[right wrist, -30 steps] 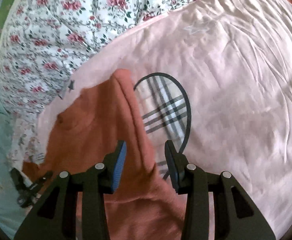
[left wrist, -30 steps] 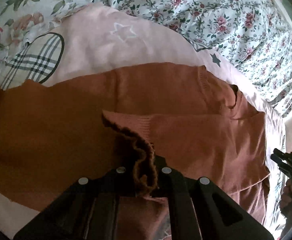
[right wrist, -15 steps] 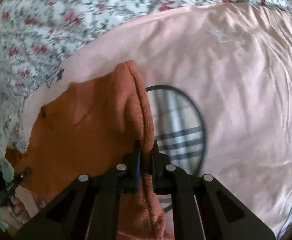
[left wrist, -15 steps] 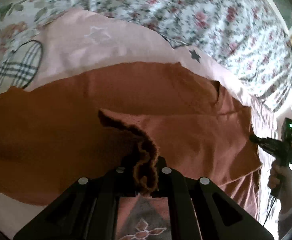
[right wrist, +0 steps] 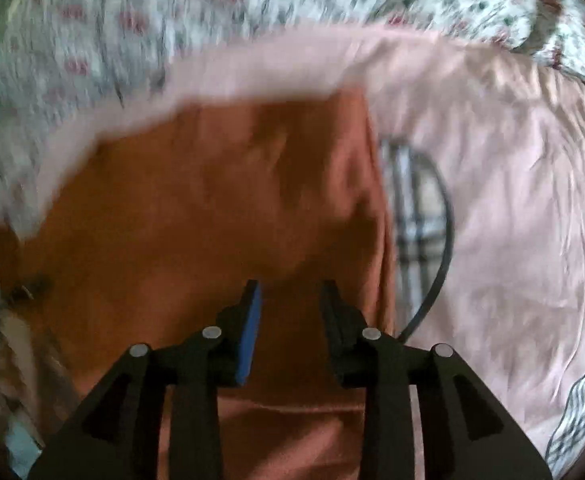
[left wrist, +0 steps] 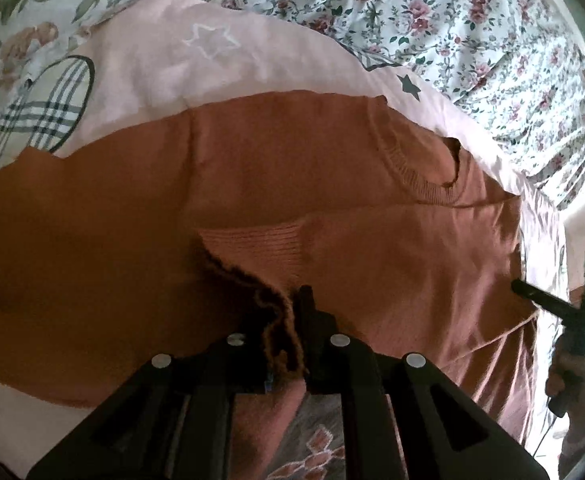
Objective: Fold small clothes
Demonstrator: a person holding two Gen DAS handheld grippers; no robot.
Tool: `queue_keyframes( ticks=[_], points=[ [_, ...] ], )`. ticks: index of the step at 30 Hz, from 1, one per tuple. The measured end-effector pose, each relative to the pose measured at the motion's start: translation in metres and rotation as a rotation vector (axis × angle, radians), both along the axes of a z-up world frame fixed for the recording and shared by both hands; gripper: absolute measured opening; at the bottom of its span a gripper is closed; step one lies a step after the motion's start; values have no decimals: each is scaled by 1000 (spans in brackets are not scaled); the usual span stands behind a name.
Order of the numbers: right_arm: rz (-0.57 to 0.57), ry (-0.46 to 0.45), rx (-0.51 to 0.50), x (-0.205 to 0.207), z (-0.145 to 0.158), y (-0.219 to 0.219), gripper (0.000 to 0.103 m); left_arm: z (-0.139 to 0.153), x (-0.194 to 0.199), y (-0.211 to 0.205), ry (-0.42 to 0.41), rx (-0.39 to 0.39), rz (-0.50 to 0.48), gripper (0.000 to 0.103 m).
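Over the rust-orange knitted sweater (left wrist: 332, 184), left gripper (left wrist: 282, 328) jaws, just easing apart, pinch its cuff at 6 o'clock; right gripper (right wrist: 290, 300) jaws, just opening, stand spread, empty.

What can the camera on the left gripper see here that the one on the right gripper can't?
Only the left wrist view shows the left gripper with a frayed sweater edge between its fingers, the ribbed neckline, and the other hand. Only the right wrist view, blurred, shows the right gripper, whose fingers have just been opening, with nothing gripped. Both show the rust-brown sweater, pink sheet and floral bedding.
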State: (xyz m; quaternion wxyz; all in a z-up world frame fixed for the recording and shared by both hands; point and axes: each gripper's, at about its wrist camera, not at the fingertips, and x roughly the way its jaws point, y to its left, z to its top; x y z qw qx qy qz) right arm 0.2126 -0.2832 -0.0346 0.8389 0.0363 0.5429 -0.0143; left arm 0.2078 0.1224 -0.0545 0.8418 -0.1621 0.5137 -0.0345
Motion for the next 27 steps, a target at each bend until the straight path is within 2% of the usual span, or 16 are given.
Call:
queue_keyframes(
  ticks=[1,2,3,6,7,9,12,15,19,21,23,27],
  points=[
    [-26,3,24,-1,-4,-7,26,1,-2,3,2,3,0,12],
    [-73,-9,96,-4,-3,-21,23,2,-5,7,3,9,4,12],
    [-100,-12,112,-6,1,-27,21,4,-9,12,2,14,9,13],
    [-111,-34,67,-14,15,-24,28,10,-26,34,0,30,49,13],
    [-108,-39,82,-16,18,-23,34,12,-32,42,-4,21,63,11],
    [-94,-50,153,-24,25,-17,37,20,-46,60,-14,20,112,12],
    [-64,-55,181,-34,31,3,41,32,-70,97,-42,12,208,16],
    [-33,-45,213,-36,29,31,44,39,-88,137,-61,10,318,25],
    [24,-29,227,-42,25,66,46,42,-103,188,-70,-1,456,45],
    [41,-22,230,-46,25,75,47,42,-109,214,-75,4,521,50],
    [57,-15,235,-45,25,86,47,41,-111,233,-76,16,567,61],
    [81,-12,234,-51,29,97,48,30,-108,274,-80,24,657,67]
  ],
)
